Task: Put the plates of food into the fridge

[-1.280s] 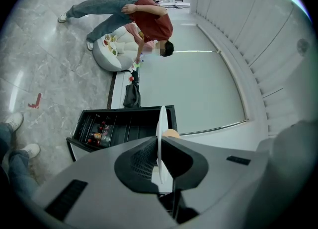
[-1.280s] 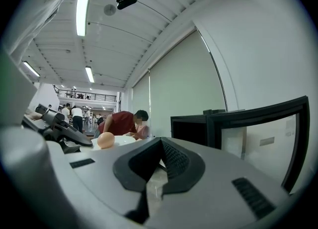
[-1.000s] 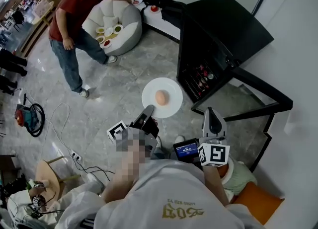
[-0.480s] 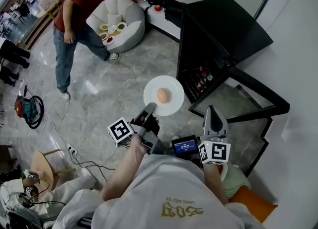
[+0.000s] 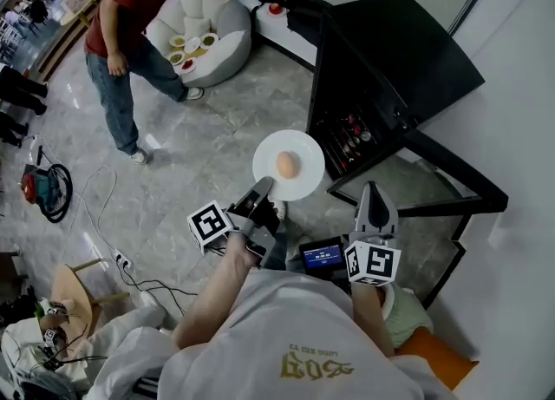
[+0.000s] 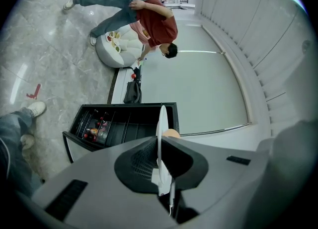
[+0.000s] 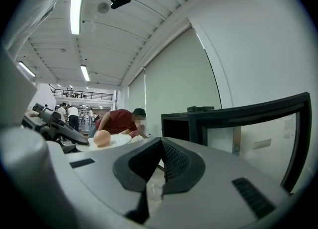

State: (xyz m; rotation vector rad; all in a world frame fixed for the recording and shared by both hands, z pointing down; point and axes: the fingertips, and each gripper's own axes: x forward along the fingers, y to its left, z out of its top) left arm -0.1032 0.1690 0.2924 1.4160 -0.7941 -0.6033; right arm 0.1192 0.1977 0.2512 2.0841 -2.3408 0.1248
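Beside the fridge [image 5: 381,51], left tool [image 5: 263,186] clamps a plate [image 5: 305,148] carrying an egg [image 5: 285,163]; right tool [image 5: 375,192] closed, empty.

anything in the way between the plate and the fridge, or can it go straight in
Nothing visible is in the way. The plate, clamped in the left gripper, is right before the fridge, and the door stands open off to the side. A few bottles sit inside.

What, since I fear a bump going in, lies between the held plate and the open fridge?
Nothing: in the head view only a narrow stretch of bare floor separates the plate and the fridge; the left gripper view shows no obstacle.
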